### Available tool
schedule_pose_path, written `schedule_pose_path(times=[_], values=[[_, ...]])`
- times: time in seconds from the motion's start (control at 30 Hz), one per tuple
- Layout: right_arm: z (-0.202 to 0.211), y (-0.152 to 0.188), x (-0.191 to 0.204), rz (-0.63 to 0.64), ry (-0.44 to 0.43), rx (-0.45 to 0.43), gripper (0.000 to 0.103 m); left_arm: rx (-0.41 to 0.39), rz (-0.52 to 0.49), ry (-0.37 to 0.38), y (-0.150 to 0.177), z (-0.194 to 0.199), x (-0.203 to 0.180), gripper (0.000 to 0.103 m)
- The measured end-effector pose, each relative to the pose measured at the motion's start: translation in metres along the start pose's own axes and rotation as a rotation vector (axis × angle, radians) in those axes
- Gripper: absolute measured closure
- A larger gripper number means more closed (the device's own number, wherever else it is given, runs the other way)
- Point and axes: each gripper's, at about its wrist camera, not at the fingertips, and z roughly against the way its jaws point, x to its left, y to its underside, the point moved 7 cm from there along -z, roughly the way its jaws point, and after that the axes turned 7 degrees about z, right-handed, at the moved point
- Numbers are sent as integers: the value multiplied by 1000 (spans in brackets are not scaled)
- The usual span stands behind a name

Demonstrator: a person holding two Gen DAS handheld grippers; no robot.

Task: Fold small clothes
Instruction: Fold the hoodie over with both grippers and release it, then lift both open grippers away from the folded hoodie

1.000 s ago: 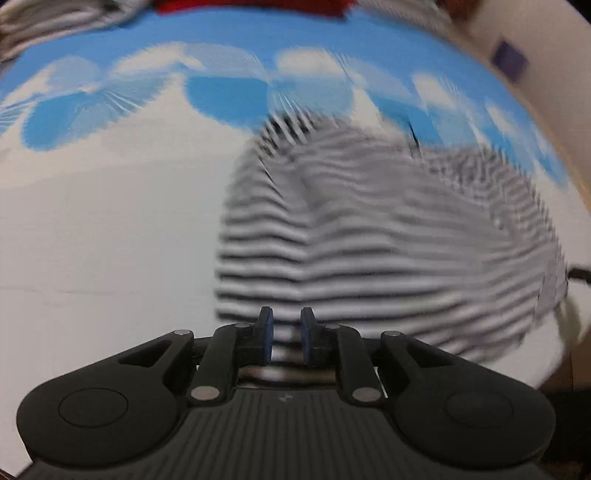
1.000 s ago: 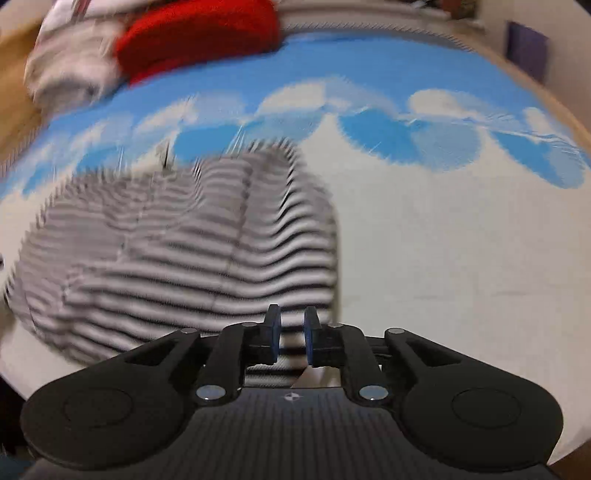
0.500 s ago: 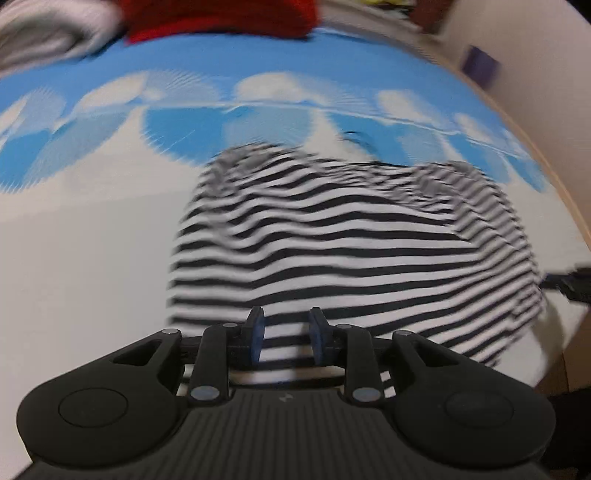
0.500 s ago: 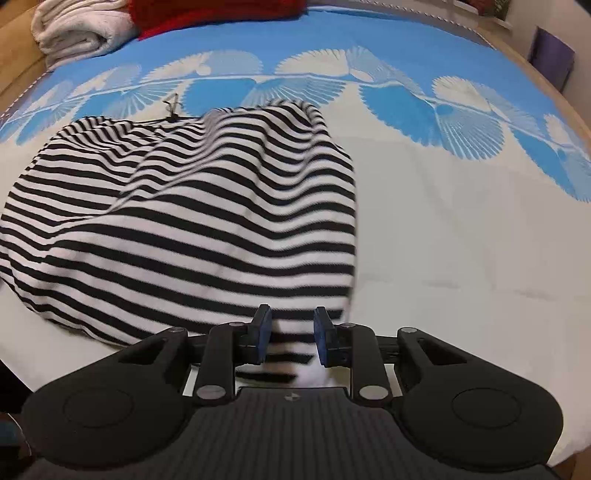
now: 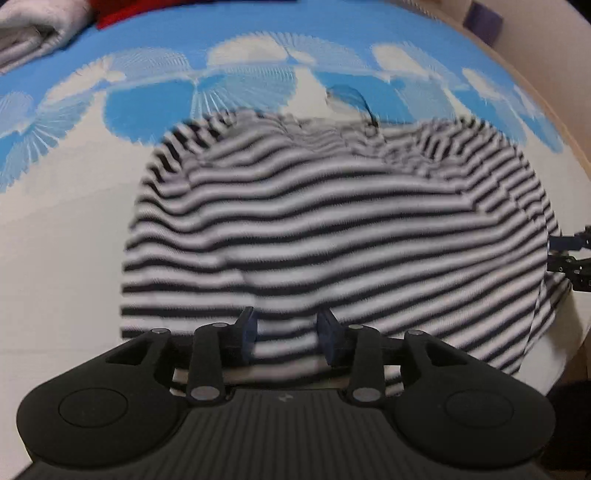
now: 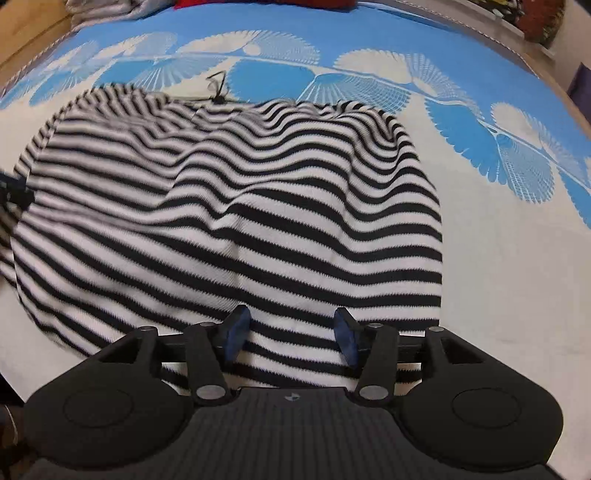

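The black-and-white striped top lies spread, still rumpled, on the blue-and-white bedspread. The left gripper and right gripper have just been opening; their jaws stand apart over its near hem, gripping nothing. Folding seems barely begun.

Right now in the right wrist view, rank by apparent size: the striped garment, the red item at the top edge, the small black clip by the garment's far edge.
1. striped garment, fills most of the view.
2. red item, only a cropped strip shows, so true size unsure.
3. black clip, smallest.
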Motion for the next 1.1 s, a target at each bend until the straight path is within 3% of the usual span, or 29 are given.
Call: schedule_pose_path(times=[0.07, 0.1, 0.17, 0.23, 0.33, 0.43, 0.53, 0.67, 0.73, 0.87, 0.9, 0.93, 1.0, 1.1], values=[[8, -6, -2, -25, -9, -63, 52, -52, 19, 1, -8, 9, 4, 62], [6, -5, -4, -39, -9, -61, 52, -40, 37, -9, -8, 6, 10, 61], [-10, 6, -12, -72, 14, 36, 48, 45, 86, -71, -1, -7, 26, 62], [-10, 4, -12, -72, 30, 38, 42, 71, 101, -112, 4, -8, 37, 62], [8, -7, -4, -67, 61, -24, 46, -66, 153, -101, -7, 24, 48, 62], [36, -23, 18, -8, 91, -146, 46, -210, 197, -92, -11, 66, 63, 60], [59, -40, 53, 30, 77, -258, 46, -322, 218, -86, -7, 112, 76, 58], [73, -61, 118, 86, 2, -341, 46, -460, 264, -71, 8, 159, 93, 47], [76, -70, 152, 113, -10, -378, 46, -459, 275, -73, 14, 167, 100, 47], [71, -83, 220, 156, -78, -396, 48, -425, 247, -157, 21, 169, 117, 47], [65, -85, 237, 182, -96, -387, 54, -422, 249, -165, 22, 172, 122, 47], [61, -87, 251, 204, -115, -374, 70, -423, 258, -169, 22, 175, 128, 47], [49, -87, 278, 248, -163, -333, 89, -431, 280, -159, 24, 183, 138, 47], [33, -83, 318, 339, -204, -292, 91, -451, 291, -157, 29, 199, 147, 47]])
